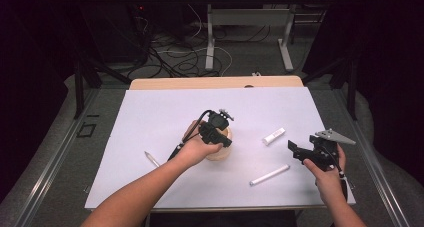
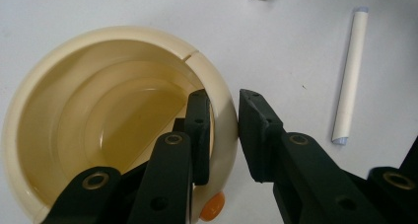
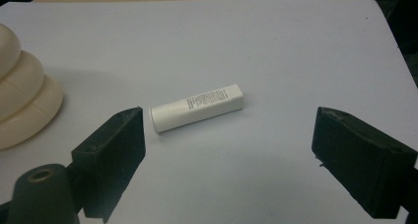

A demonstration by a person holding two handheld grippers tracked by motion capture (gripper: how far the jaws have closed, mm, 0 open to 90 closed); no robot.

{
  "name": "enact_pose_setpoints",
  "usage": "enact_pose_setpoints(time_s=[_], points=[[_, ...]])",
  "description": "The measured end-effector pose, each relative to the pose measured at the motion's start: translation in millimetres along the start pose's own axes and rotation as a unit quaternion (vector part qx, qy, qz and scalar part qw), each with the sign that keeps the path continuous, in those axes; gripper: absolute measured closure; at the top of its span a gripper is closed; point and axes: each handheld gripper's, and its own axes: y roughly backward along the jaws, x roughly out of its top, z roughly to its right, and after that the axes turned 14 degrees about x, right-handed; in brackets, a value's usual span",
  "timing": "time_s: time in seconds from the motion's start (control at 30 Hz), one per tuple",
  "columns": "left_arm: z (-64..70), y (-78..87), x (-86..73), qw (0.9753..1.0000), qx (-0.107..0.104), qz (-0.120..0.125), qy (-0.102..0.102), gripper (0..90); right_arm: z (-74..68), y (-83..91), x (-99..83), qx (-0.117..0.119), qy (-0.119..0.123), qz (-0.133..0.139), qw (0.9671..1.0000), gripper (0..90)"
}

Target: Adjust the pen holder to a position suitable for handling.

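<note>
Left claw (image 1: 223,131) over a cream ribbed cup (image 1: 223,149) near the middle of the white worktop (image 1: 150,117). In the left gripper view its jaws straddle the cup's (image 2: 59,86) rim, one inside the wall and one outside, narrowly set; the inner jaw lies against the wall, while a thin gap shows beside the outer one, so a firm grip cannot be confirmed. A small orange spot (image 2: 213,206) shows at the cup's base. Right claw (image 1: 296,151), held near the worktop's right edge, stands wide and holds nothing; in the right gripper view a short white tube (image 3: 196,107) lies on the worktop between and beyond its jaws. A long white stick (image 1: 269,175) lies nearer the front edge, and a pen (image 1: 151,159) to the cup's left.
</note>
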Motion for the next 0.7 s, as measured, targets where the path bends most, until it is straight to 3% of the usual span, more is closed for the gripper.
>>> enact_pose_setpoints(time_s=[0.3, 0.7], points=[[0.3, 0.9, -1.5, 1.0, -0.003, 0.002, -0.007, 75.1, -0.9, -0.1, 0.0, 0.001, -0.003, -0.001, 1.0, 12.6], [-7.0, 13.6, -7.7, 0.9989, -0.016, 0.038, 0.023, 65.3, -1.1, 0.2, -0.2, 0.0, -0.003, -0.001, 1.0, 12.6]])
